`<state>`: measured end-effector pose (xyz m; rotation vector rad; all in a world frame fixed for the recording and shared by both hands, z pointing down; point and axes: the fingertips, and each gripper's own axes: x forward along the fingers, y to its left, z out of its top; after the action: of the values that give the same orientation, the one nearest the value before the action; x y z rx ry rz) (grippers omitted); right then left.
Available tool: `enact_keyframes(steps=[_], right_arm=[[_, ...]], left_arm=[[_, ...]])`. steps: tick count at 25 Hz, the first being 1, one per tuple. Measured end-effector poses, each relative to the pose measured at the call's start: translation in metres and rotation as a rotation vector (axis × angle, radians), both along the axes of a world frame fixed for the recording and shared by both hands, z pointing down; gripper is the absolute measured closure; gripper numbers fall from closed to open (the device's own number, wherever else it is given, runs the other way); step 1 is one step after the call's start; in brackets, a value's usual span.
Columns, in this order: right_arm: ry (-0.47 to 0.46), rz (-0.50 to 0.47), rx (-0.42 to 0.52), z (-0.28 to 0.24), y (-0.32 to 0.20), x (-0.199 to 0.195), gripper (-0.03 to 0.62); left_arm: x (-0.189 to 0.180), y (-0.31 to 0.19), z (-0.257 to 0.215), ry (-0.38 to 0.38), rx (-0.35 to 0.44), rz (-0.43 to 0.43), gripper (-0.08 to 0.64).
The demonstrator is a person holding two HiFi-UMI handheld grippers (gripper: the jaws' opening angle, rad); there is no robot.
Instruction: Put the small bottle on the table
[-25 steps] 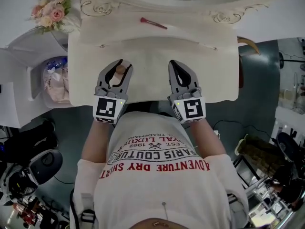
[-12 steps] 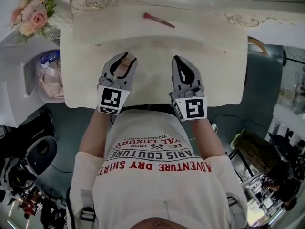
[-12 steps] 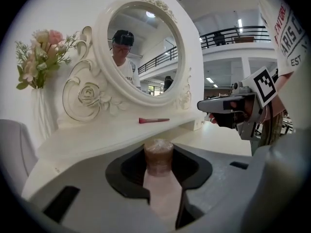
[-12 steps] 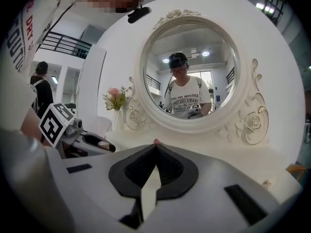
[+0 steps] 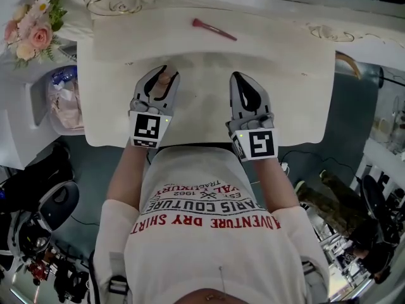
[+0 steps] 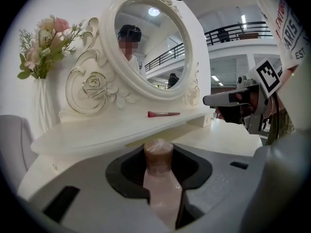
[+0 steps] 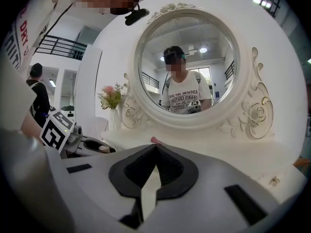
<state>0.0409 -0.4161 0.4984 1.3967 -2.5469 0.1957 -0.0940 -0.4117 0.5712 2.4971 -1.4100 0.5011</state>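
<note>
A person in a white printed T-shirt (image 5: 209,233) holds two grippers side by side over the lower top of a cream dressing table (image 5: 297,87). The left gripper (image 5: 166,73) is clamped on the small bottle (image 6: 158,155), while the right gripper (image 7: 155,147) is closed with nothing in it, its jaw tips meeting. From the head view the bottle shows only as a pinkish patch between the left jaws, above the front left part of the tabletop. Whether its base touches the surface cannot be told from any view. The left gripper view brings it close: a pale pink body topped by a brownish cap, wedged upright in the jaws' dark recess. That view also takes in the oval mirror (image 6: 150,38) in its carved white frame. A vase (image 6: 44,110) of pink flowers stands to the mirror's left, and the right gripper shows off to the side. A red-handled makeup brush (image 5: 214,29) lies on the raised shelf behind the grippers, plain from above and seen from the left gripper. The right gripper view catches only its tip beyond the jaws. That view faces the mirror squarely, where the person's reflection appears, and shows the left gripper at its left edge with the bottle's cap peeking out.
</note>
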Motion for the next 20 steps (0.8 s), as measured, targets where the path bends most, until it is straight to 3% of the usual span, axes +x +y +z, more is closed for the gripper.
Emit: enact_keyframes(steps=[16, 20], right_arm=[[0.008, 0.026, -0.034, 0.003, 0.001, 0.004, 0.594], [-0.009, 0.033, -0.027, -0.006, 0.006, 0.001, 0.594]], left_arm=[[0.001, 0.004, 0.002, 0.029, 0.014, 0.02, 0.425], [0.003, 0.007, -0.009, 0.024, 0.04, 0.016, 0.367]])
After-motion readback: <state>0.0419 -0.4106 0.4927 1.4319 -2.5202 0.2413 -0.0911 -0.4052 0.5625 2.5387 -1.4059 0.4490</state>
